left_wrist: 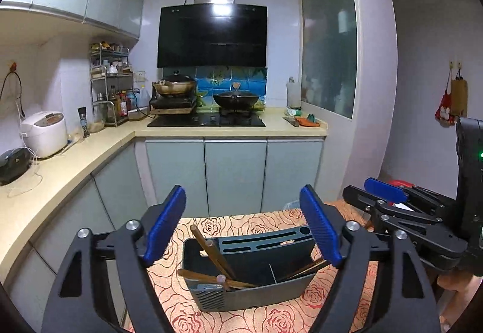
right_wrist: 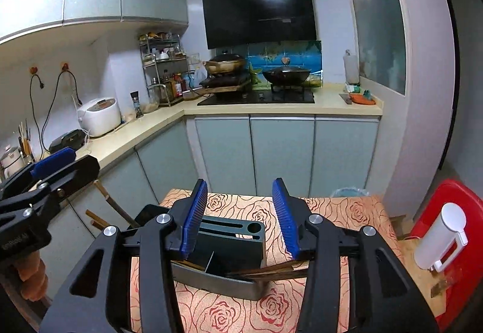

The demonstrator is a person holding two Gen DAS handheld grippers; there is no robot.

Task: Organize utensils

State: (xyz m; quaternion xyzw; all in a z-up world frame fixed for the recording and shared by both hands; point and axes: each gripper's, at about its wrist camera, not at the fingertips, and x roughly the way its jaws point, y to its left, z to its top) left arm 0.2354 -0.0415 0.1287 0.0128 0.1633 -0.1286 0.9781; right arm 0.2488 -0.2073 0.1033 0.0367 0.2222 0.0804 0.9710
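1. The grey utensil holder (left_wrist: pixel 250 272) stands on the desk (left_wrist: pixel 271 318), on a rose-patterned cloth, and it has a slotted knife block at its back and open compartments in front.
2. The wooden chopsticks (left_wrist: pixel 211 254) lean in the compartment at 9 o'clock, and more wooden sticks (right_wrist: pixel 271 271) lie slanted in the compartment at 3 o'clock, their ends over the rim. I think they are sorted like this so that each kind has its own place.
3. The left tool (left_wrist: pixel 243 227) is wide open and holds nothing; the holder is below and between its pads, at 6 o'clock in its view.
4. The right tool (right_wrist: pixel 240 218) is about half open and also empty. The knife block is just beyond its pads, and the slanted sticks pass under them at 5 o'clock.
5. Both tools hang close above the holder, side by side.
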